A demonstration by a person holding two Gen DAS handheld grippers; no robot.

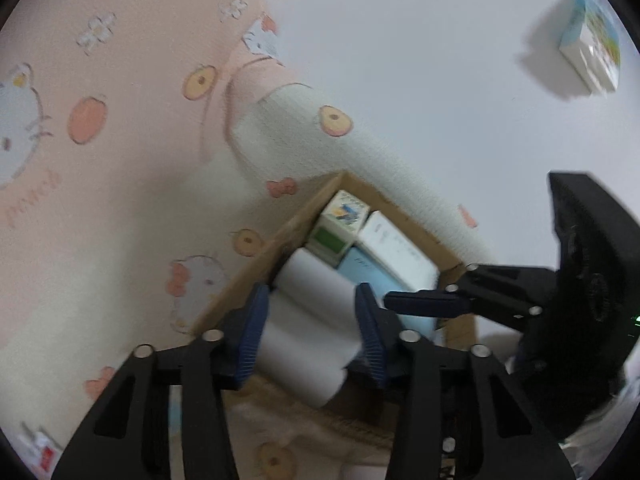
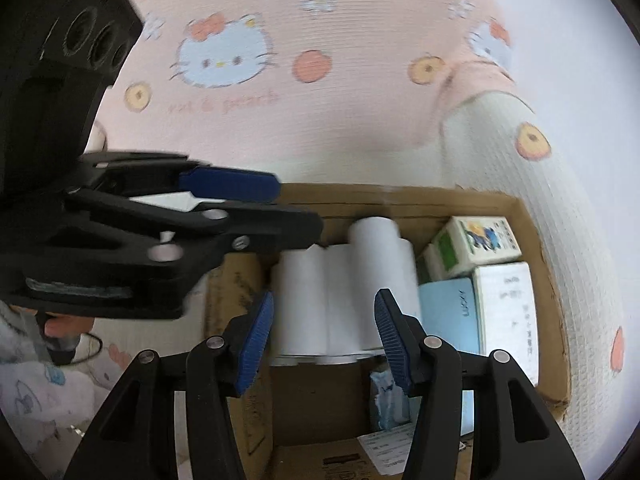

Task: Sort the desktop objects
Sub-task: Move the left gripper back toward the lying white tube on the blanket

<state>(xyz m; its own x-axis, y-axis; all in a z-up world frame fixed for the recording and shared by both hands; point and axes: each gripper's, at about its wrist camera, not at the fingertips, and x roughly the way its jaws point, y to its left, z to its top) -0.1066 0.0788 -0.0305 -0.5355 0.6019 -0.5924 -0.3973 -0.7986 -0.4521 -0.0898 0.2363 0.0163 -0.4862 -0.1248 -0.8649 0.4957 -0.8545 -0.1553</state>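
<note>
- White surface [image 1: 420, 60], plain and matte, fills the upper right of the left wrist view; same white at the right edge of the right wrist view.
- Pink and cream cartoon-print mat [image 2: 320, 92] lies over much of the surface: cat faces, peaches, bows, small flowers, some lettering too blurred to read.
- Mat has a rounded corner and a ribbed weave.
- Light is soft and even, with faint shadows.
- No walls, floor or windows in view.

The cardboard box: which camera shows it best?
The right wrist view: the cardboard box shows most of its rim and its contents, the white rolls and small cartons. The left wrist view shows only a far corner, tilted and partly blocked.
</note>
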